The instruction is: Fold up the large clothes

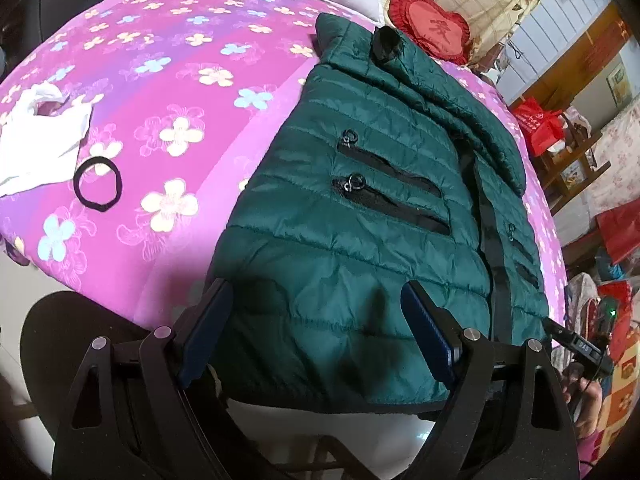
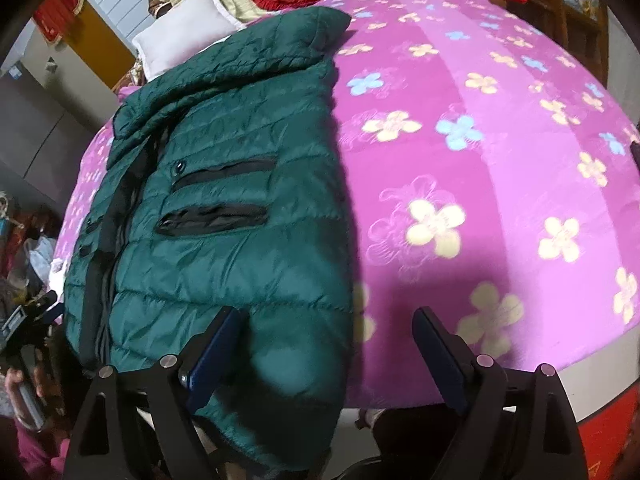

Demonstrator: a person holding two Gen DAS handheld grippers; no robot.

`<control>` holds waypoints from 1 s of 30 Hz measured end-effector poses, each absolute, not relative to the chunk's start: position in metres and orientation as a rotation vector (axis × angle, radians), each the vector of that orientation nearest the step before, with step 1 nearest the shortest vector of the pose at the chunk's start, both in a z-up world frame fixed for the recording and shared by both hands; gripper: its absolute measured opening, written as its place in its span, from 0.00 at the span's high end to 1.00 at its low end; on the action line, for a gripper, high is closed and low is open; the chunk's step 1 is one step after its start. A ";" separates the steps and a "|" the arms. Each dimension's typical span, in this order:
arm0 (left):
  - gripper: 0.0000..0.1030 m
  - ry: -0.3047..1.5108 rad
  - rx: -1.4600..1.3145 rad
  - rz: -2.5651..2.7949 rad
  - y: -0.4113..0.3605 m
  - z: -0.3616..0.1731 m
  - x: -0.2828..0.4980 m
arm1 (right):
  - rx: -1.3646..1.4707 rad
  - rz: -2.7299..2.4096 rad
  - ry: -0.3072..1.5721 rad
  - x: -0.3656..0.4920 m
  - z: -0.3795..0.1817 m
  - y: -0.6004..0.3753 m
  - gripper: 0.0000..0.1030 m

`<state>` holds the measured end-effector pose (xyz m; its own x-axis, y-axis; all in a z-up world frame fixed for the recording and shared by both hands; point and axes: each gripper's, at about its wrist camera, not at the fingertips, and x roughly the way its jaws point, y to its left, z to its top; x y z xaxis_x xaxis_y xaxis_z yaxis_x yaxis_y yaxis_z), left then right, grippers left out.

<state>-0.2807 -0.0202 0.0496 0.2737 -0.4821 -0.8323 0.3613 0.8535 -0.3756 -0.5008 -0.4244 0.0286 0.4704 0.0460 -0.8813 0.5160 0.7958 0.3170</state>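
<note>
Green puffer jacket (image 1: 360, 208) is lying front-up on the pink floral bedspread (image 1: 160, 80), its long axis running from the hem, overhanging the near bed edge, away to the collar. Left gripper (image 1: 316, 320) and right gripper (image 2: 326, 344) are both hovering with jaws spread, holding nothing (one at each hem corner). One jacket, two grippers, four zip pockets, one hair tie (image 1: 98, 183).

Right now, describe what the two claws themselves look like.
Both match. The left claw has a black angular frame with triangular cutouts, round silver pins at the joints, and flat dark-blue pads on its fingers. The right claw is the same build.
</note>
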 end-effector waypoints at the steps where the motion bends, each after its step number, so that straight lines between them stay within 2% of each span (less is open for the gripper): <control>1: 0.17 1.166 -0.115 -0.569 -0.020 0.049 -0.281 | 0.607 -0.307 1.059 -0.501 0.028 -0.423 0.15; 9: 0.17 1.147 -0.135 -0.516 0.001 0.054 -0.273 | 0.593 -0.243 1.078 -0.497 0.027 -0.410 0.13; 15: 0.17 1.250 -0.155 -0.490 0.005 0.027 -0.268 | 0.601 -0.181 1.066 -0.491 0.026 -0.403 0.11; 30: 0.16 1.204 -0.025 -0.508 -0.021 0.026 -0.270 | 0.748 -0.007 0.959 -0.481 0.028 -0.401 0.08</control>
<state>-0.2700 -0.0208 0.0264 0.2609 -0.3887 -0.8837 0.3621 0.8879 -0.2836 -0.4813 -0.4008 0.0282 0.5939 0.3112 -0.7419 0.3224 0.7528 0.5738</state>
